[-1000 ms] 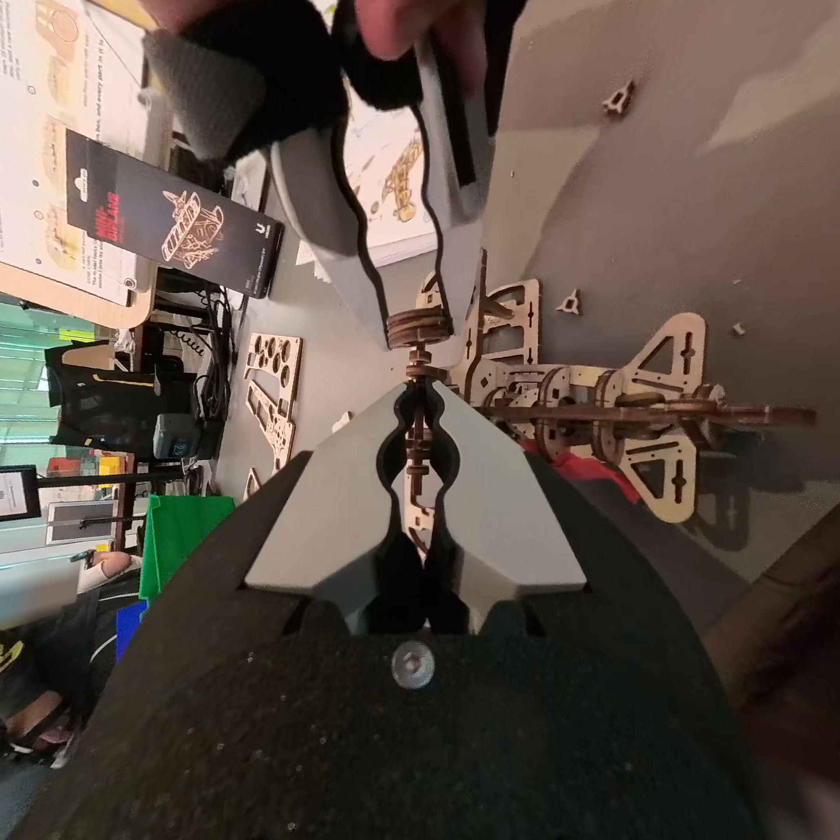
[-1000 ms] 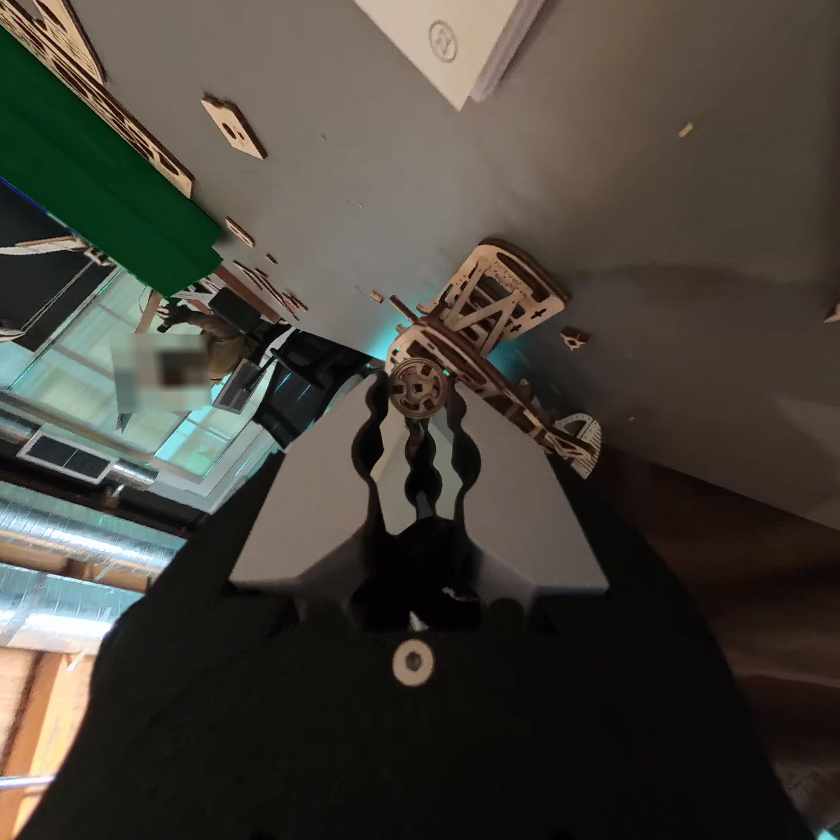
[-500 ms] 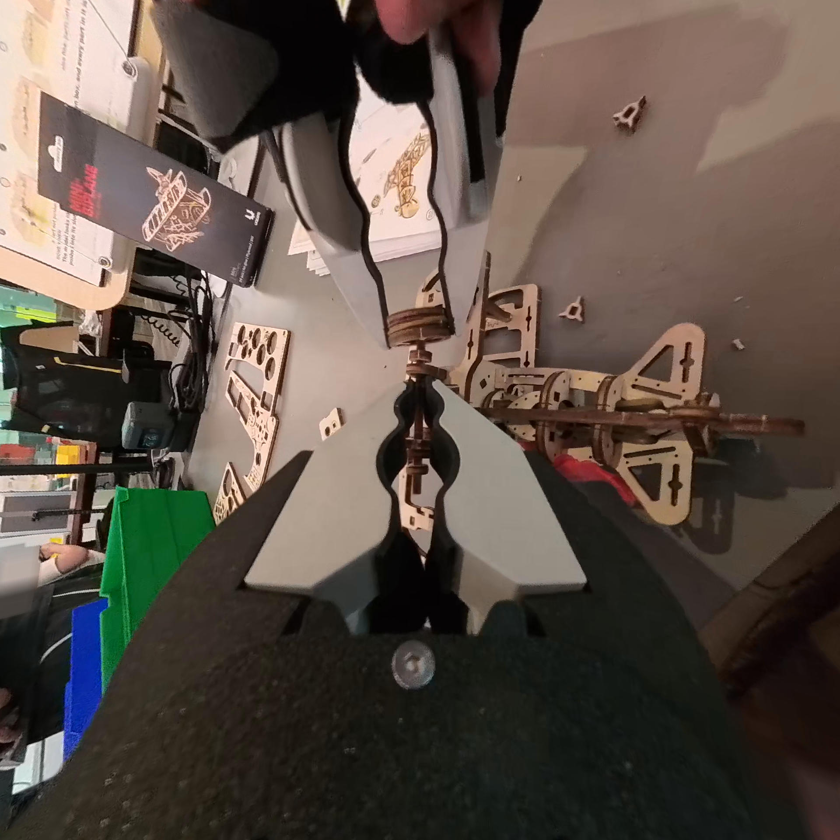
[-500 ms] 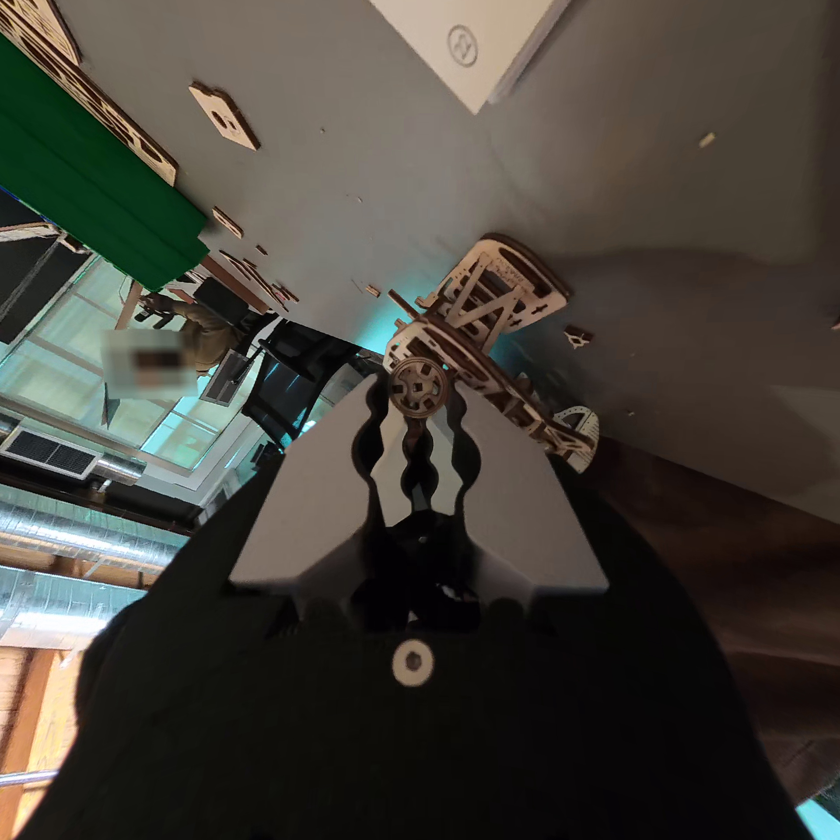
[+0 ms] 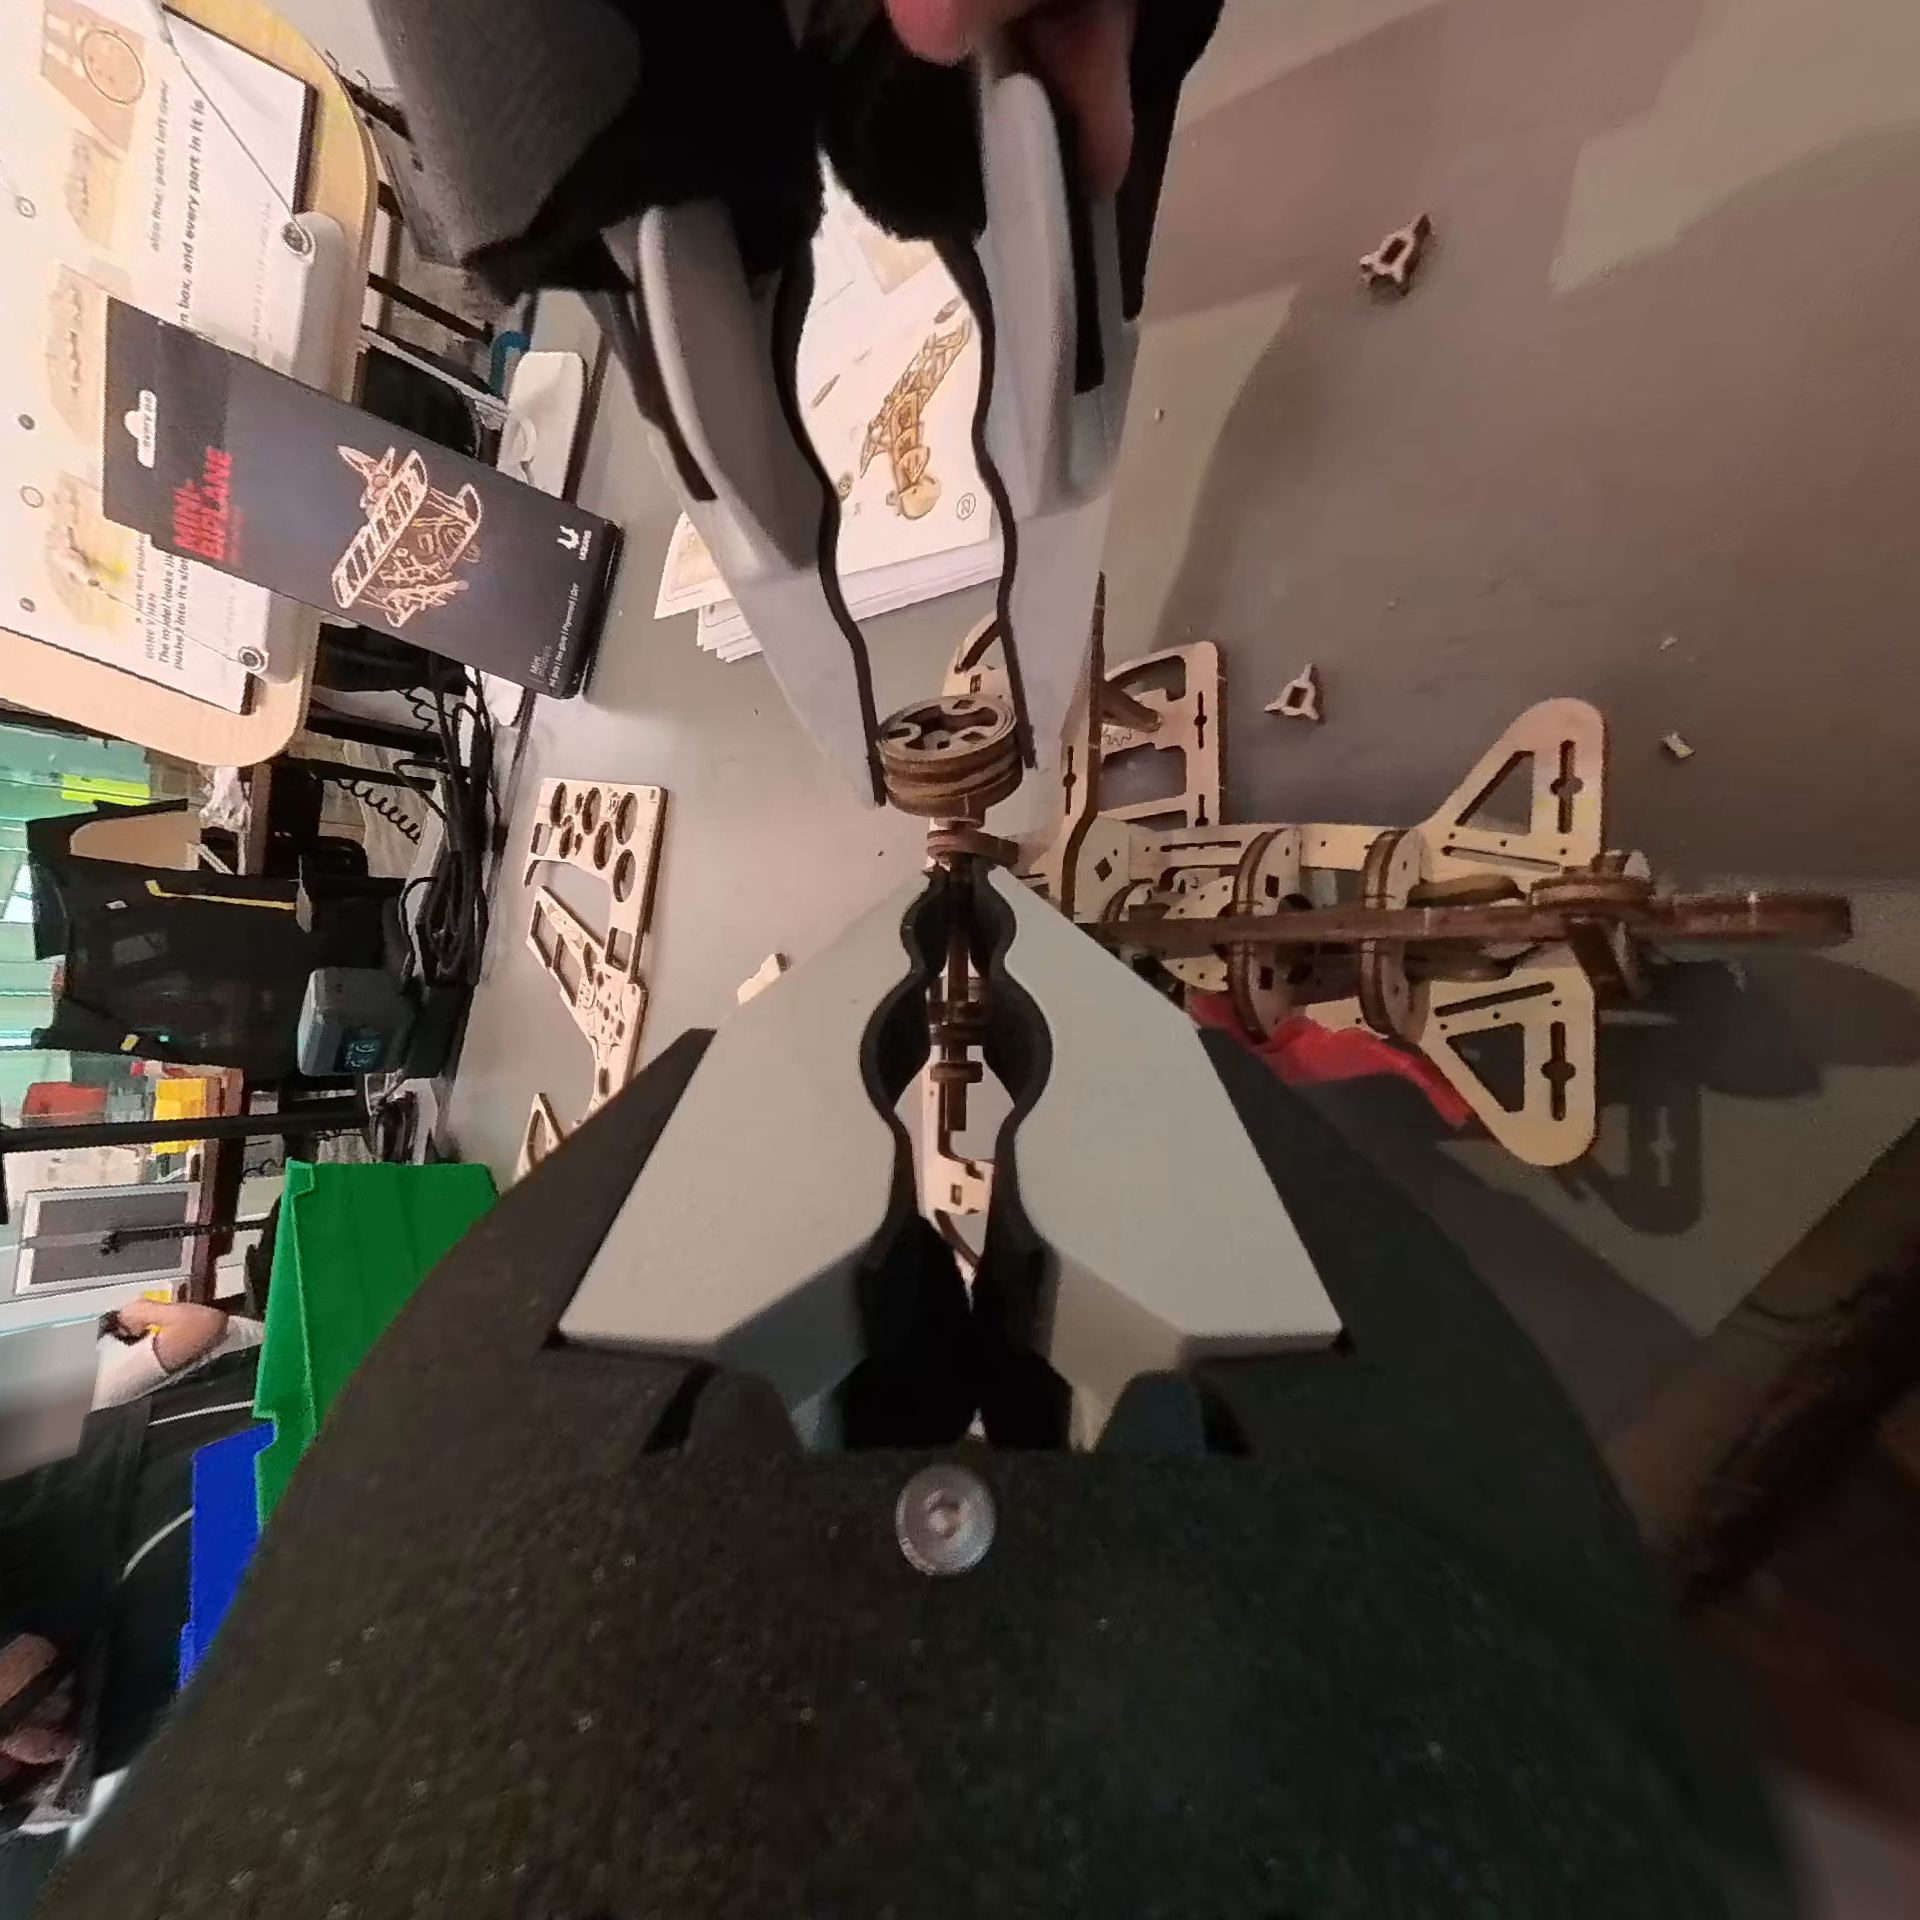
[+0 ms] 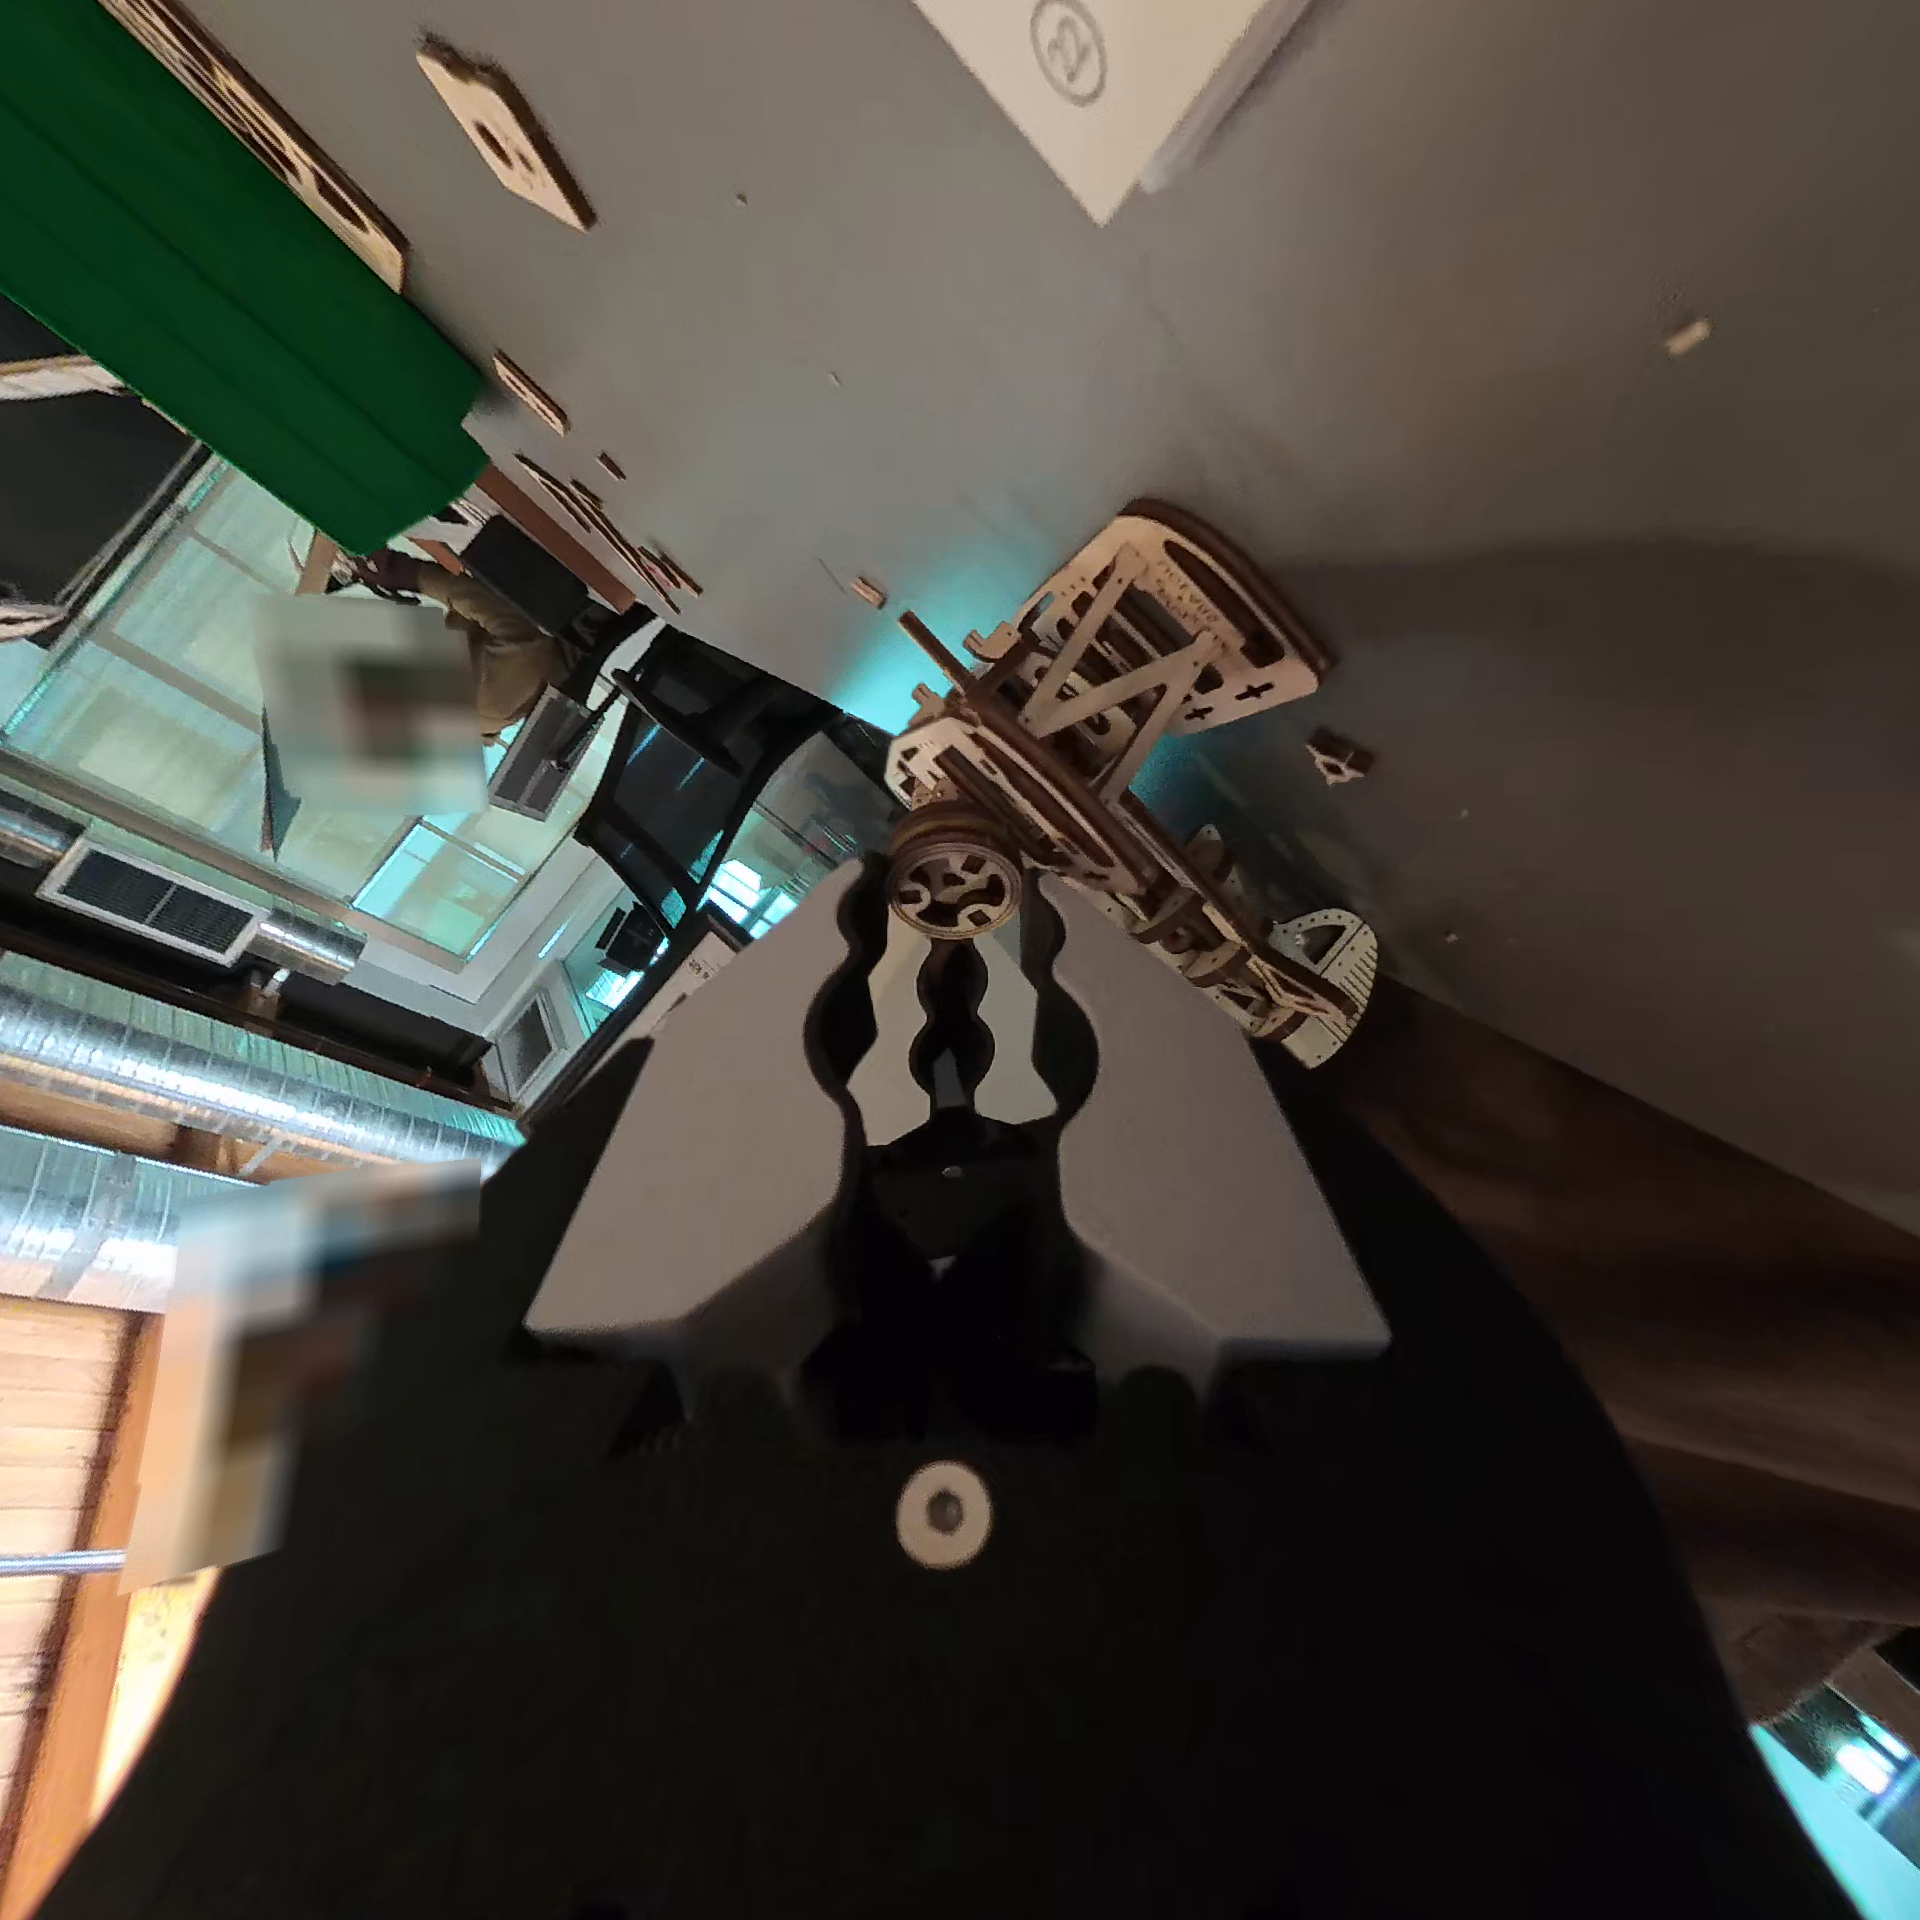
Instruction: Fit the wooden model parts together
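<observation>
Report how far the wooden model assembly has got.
Done: the wooden biplane body with wings and tail stands assembled. In hand: the left hand-held gripper clamps a slim axle strut; the right hand-held gripper holds a wheel at its tip. Left: seating the wheel, attaching both.

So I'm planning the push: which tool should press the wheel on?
Right: the right tool grips the round spoked wooden wheel at the axle's end; the left tool clamps the flat wooden strut.

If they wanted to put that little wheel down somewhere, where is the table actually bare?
Bare grey table lies beyond the wooden plane model, bordered only by two tiny offcuts. Another clear strip runs between the white booklet and the model. It is crowded near the punched-out wooden sheets, the black box and the green bin.
</observation>
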Available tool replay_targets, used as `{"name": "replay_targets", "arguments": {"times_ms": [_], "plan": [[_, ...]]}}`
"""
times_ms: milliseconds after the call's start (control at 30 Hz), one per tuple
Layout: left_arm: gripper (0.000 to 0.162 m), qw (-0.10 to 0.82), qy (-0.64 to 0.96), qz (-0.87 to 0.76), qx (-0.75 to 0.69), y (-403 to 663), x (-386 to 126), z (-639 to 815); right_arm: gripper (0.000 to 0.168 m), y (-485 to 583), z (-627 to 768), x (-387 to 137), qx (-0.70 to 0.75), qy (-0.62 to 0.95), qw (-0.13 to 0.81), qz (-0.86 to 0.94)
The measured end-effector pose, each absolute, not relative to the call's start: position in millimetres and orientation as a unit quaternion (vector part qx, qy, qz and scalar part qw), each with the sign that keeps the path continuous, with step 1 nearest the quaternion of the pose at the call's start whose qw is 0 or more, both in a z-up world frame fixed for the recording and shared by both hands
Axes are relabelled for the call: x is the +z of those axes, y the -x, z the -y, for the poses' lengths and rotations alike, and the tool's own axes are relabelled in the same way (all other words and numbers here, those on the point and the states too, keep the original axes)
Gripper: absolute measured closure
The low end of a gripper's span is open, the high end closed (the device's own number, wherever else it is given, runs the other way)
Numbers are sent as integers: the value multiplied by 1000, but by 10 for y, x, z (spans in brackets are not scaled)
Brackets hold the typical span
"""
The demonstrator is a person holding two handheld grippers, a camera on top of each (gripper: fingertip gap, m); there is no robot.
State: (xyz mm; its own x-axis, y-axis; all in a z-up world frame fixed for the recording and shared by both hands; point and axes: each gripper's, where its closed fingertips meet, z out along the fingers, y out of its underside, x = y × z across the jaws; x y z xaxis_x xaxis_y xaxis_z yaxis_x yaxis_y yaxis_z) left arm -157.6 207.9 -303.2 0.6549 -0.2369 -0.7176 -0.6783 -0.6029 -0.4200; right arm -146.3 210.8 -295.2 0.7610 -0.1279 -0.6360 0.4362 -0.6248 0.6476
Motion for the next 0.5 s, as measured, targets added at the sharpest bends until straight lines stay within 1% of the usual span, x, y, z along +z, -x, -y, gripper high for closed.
{"name": "replay_targets", "arguments": {"times_ms": [300, 500], "plan": [[162, 356, 837, -276, 310, 1453, -3026, -2087, 143, 1475, -2143, -2989, -299, -846, 401, -184], [162, 354, 835, -280, 315, 1440, -3025, -2085, 143, 1401, -2094, -2958, -275, -819, 473, -172]]}}
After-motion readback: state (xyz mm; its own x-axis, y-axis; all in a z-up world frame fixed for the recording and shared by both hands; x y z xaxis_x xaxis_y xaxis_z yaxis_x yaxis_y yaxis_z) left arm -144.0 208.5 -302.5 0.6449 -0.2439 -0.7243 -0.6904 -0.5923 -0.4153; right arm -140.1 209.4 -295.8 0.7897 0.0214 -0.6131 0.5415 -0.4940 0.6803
